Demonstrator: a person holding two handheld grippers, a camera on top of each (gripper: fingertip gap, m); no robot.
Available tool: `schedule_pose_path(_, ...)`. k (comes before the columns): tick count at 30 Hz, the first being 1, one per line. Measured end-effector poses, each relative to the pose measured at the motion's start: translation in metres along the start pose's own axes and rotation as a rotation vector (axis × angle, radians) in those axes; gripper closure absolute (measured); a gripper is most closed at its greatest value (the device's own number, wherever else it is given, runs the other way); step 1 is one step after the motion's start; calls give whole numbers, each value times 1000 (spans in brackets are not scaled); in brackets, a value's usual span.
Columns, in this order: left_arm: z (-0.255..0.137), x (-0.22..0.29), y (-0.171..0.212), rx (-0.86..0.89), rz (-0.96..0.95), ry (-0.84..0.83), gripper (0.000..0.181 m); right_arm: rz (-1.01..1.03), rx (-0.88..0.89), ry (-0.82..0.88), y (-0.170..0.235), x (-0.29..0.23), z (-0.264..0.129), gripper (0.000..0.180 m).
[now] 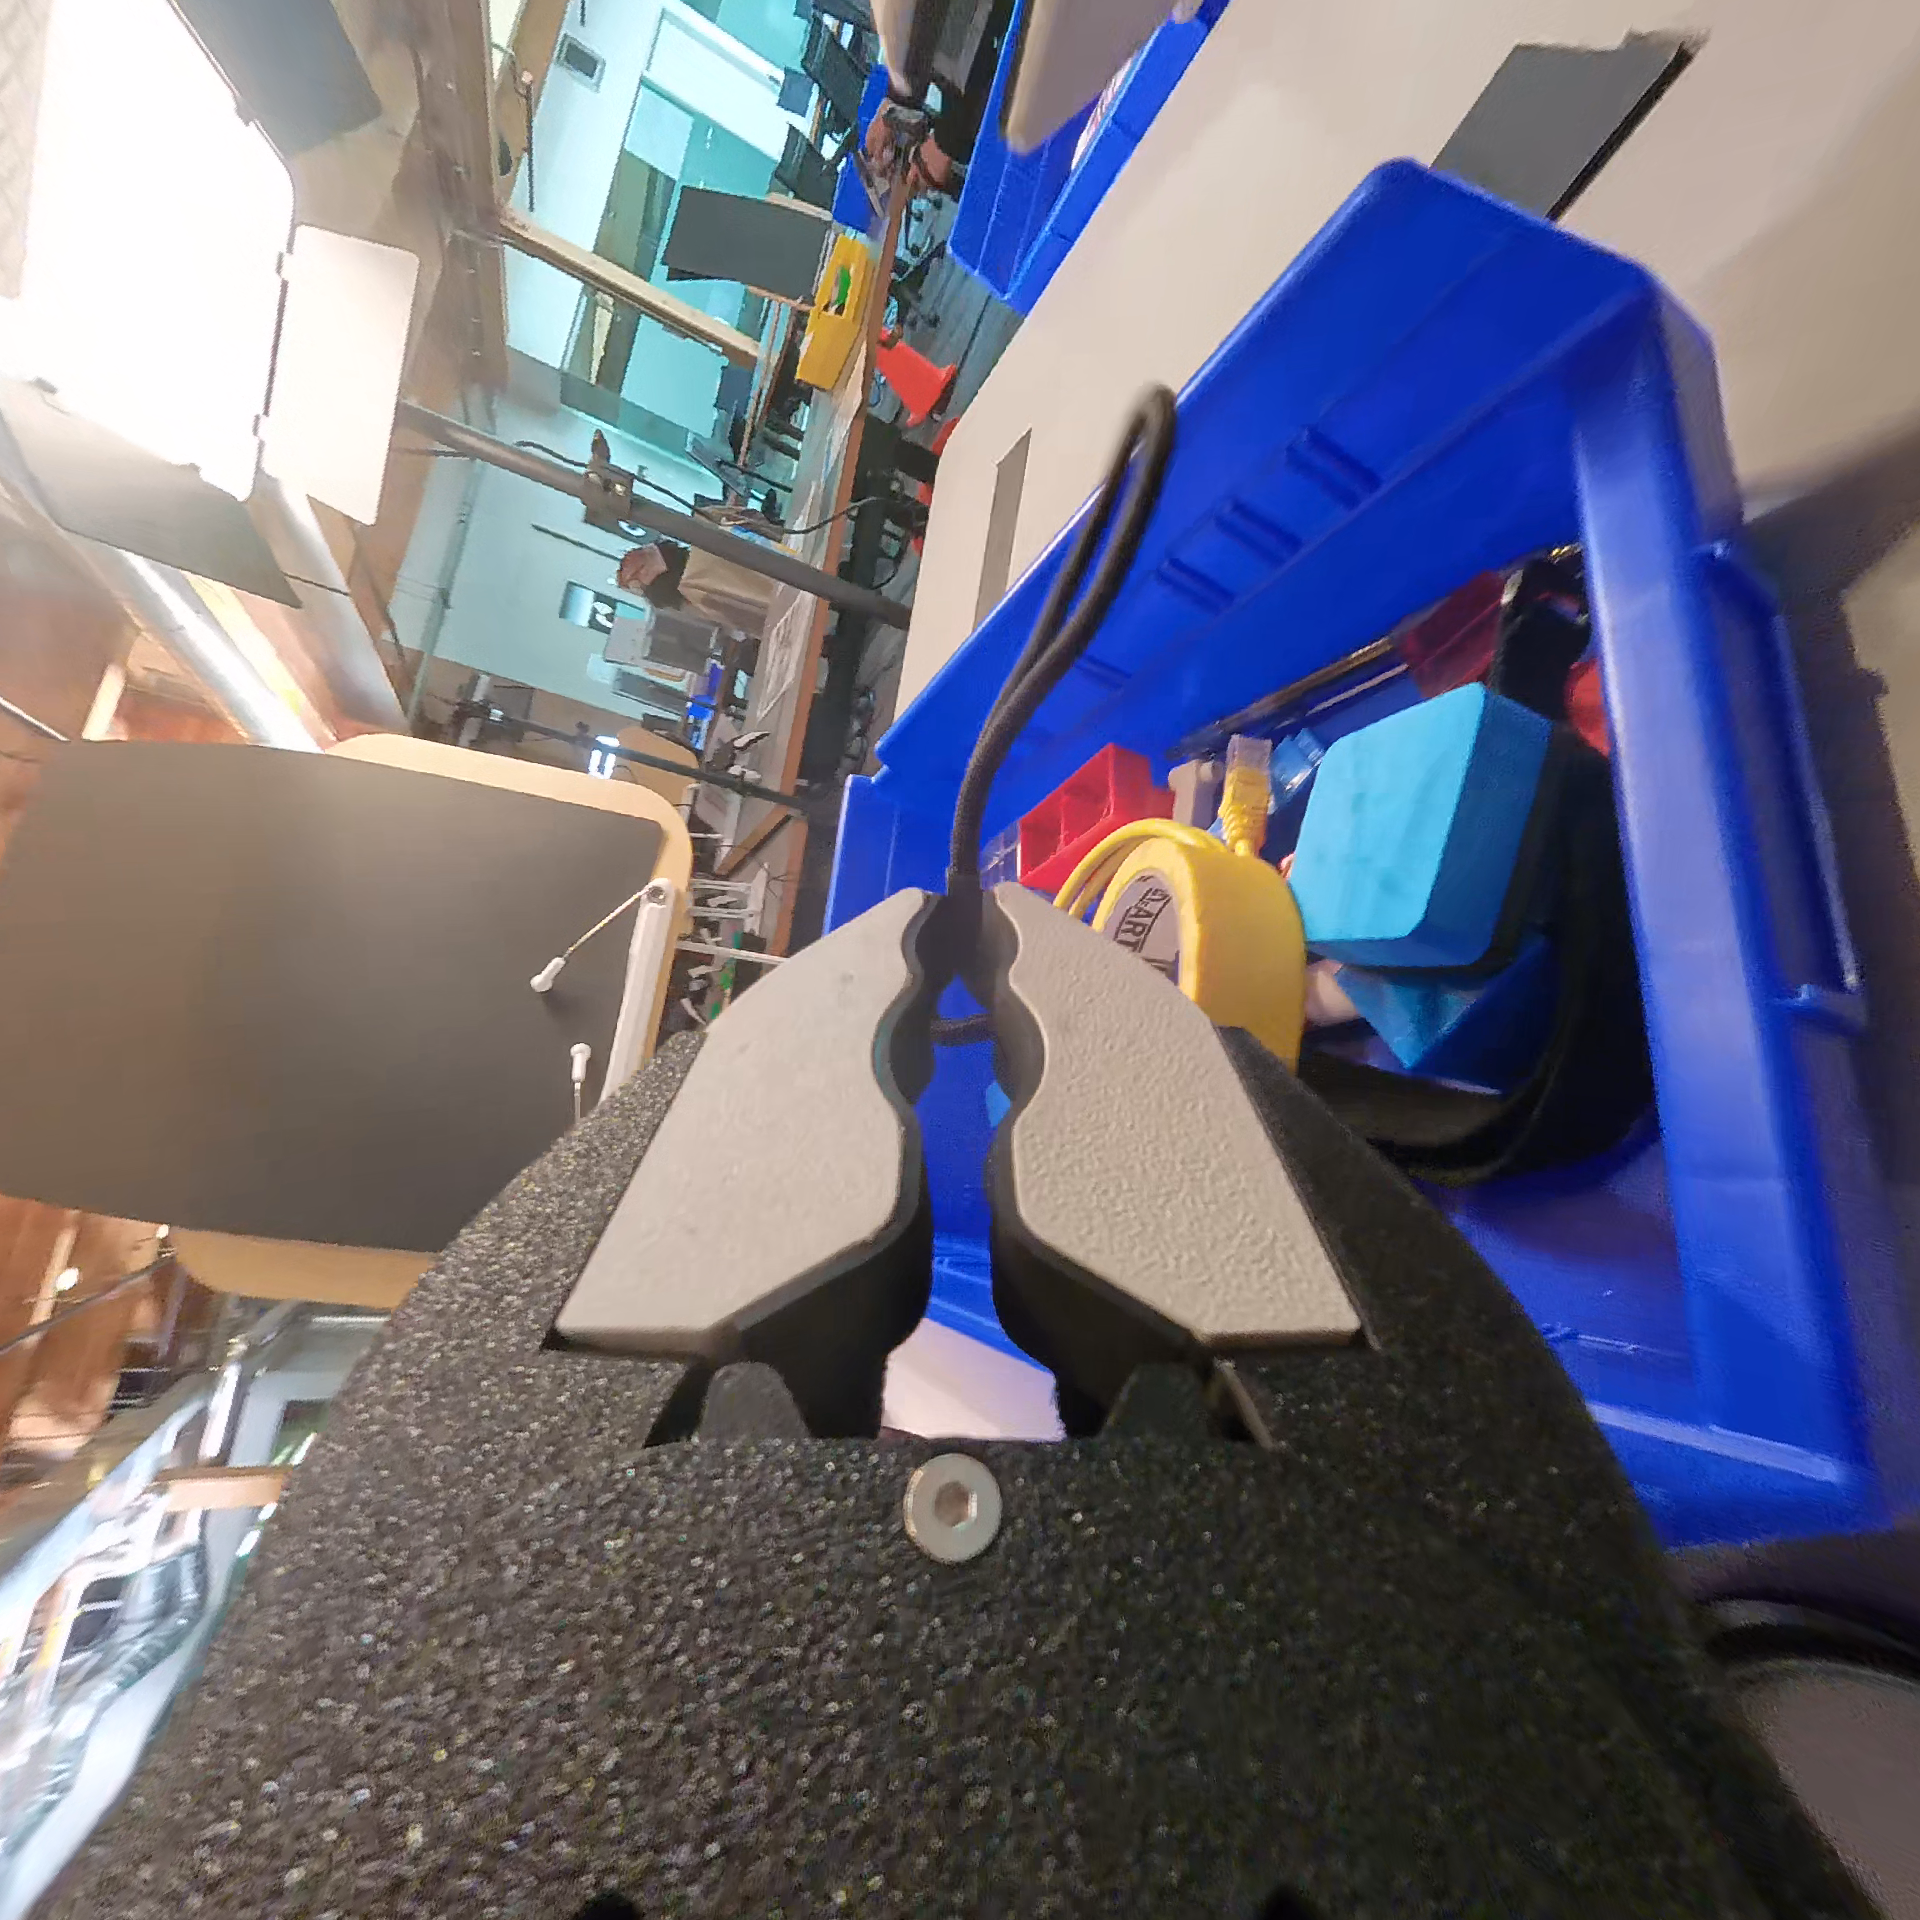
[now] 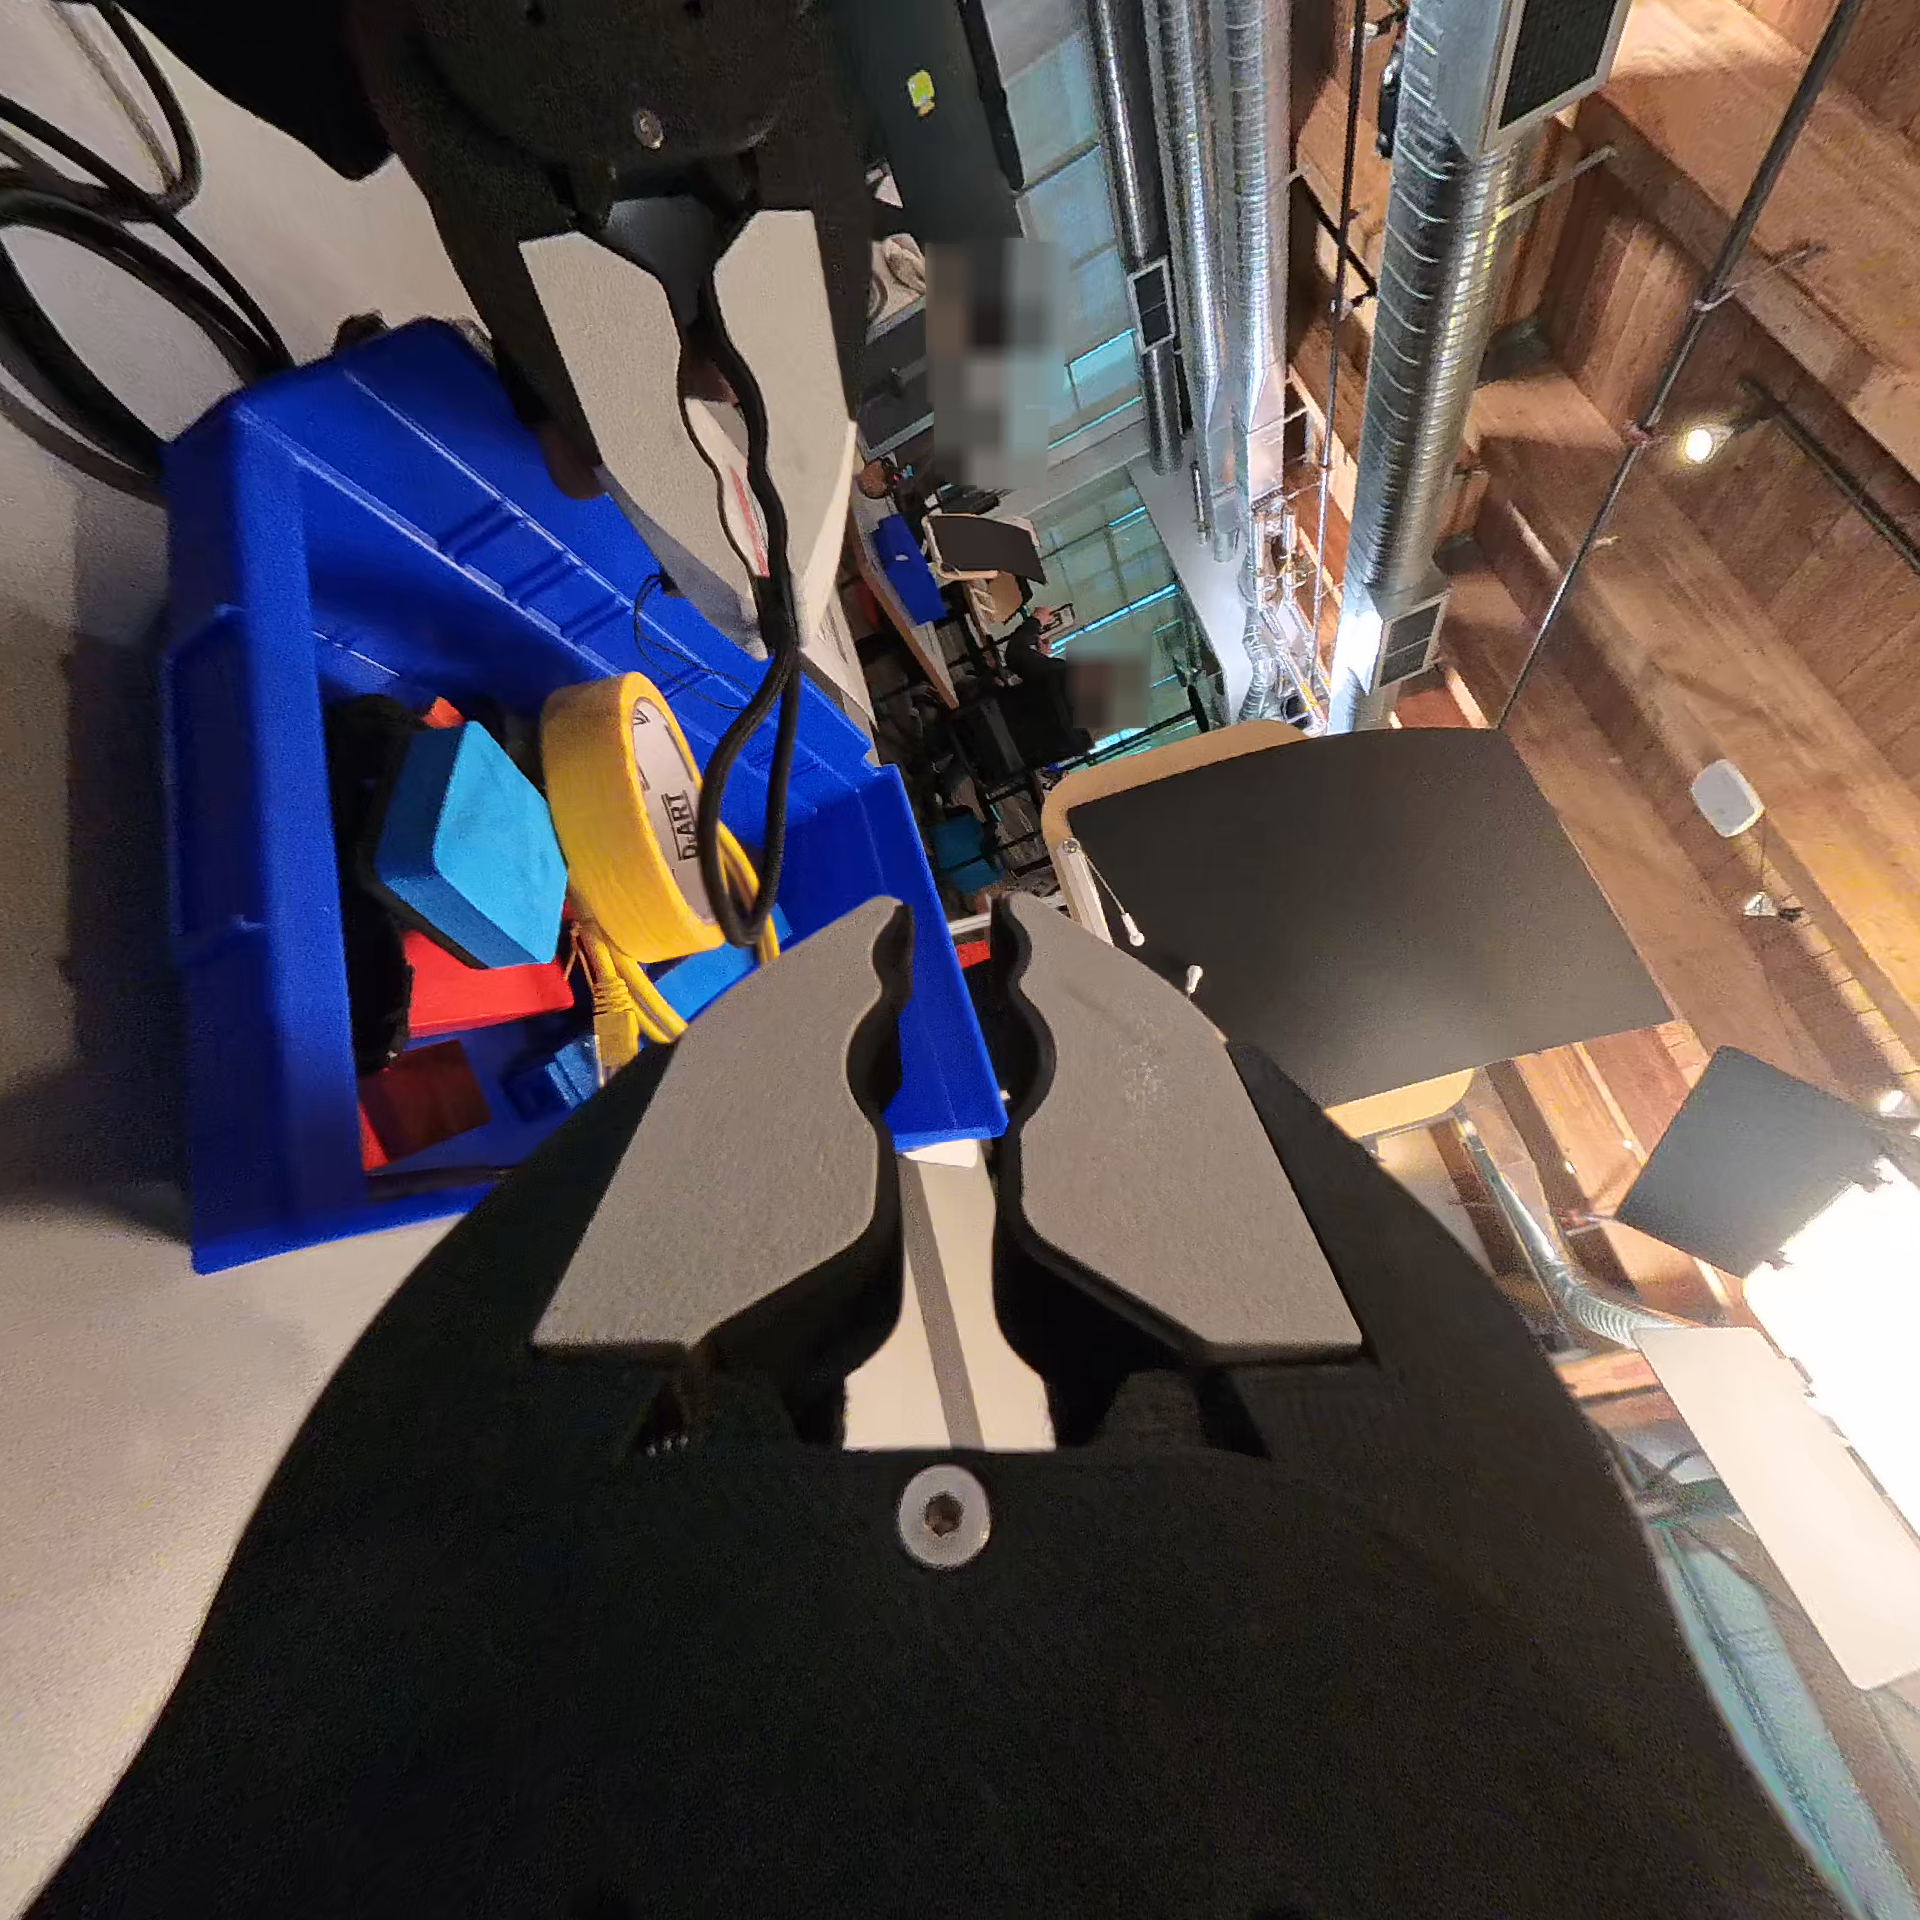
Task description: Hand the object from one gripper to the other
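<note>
A thin black cord (image 1: 1049, 644) is pinched between the tips of my left gripper (image 1: 961, 904), which is shut on it; the cord rises from the tips in a loop. In the right wrist view the left gripper (image 2: 779, 592) reaches in from the top, and the cord (image 2: 710, 831) hangs from it as a long loop. The loop's bottom ends just above and left of my right gripper (image 2: 951, 914). The right gripper's jaws stand a little apart and hold nothing. It does not touch the cord.
A blue plastic bin (image 1: 1455, 343) (image 2: 270, 727) sits on the grey table below both grippers. It holds a yellow tape roll (image 2: 603, 810), a cyan foam block (image 2: 478, 831), a yellow network cable (image 2: 623, 997) and red blocks (image 2: 478, 987). Black cables (image 2: 94, 239) lie behind the bin.
</note>
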State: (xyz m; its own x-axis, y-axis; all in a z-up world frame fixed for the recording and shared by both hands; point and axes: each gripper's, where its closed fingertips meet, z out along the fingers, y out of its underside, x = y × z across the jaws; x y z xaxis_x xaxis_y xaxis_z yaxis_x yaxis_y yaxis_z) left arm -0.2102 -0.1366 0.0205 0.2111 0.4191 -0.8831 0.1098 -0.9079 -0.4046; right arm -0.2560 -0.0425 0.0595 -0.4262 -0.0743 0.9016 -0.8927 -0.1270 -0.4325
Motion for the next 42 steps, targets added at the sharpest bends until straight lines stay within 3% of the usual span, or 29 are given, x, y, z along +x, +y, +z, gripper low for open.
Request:
schedule_pose_path(6,-6,-2,-9,65,137,-63,175,202,18,-77,-11,2,4,168)
schedule_pose_path(11,-11,-3,-19,83,285,-142,175,409,-62,-317,-21,-22,20,157)
schedule_pose_path(21,-11,11,-44,158,419,-165,175,438,-195,-579,-10,-59,33,156)
schedule_pose_path(24,-10,12,-43,157,421,-165,175,427,-189,-565,-9,-65,36,179)
schedule_pose_path(29,-12,5,-38,143,418,-192,175,477,-152,-546,-9,-62,28,178)
schedule_pose_path(38,-10,12,-49,176,451,-205,176,514,-117,-577,-17,-63,26,160)
schedule_pose_path(42,-9,14,-52,184,460,-210,175,480,-160,-556,-11,-70,32,176)
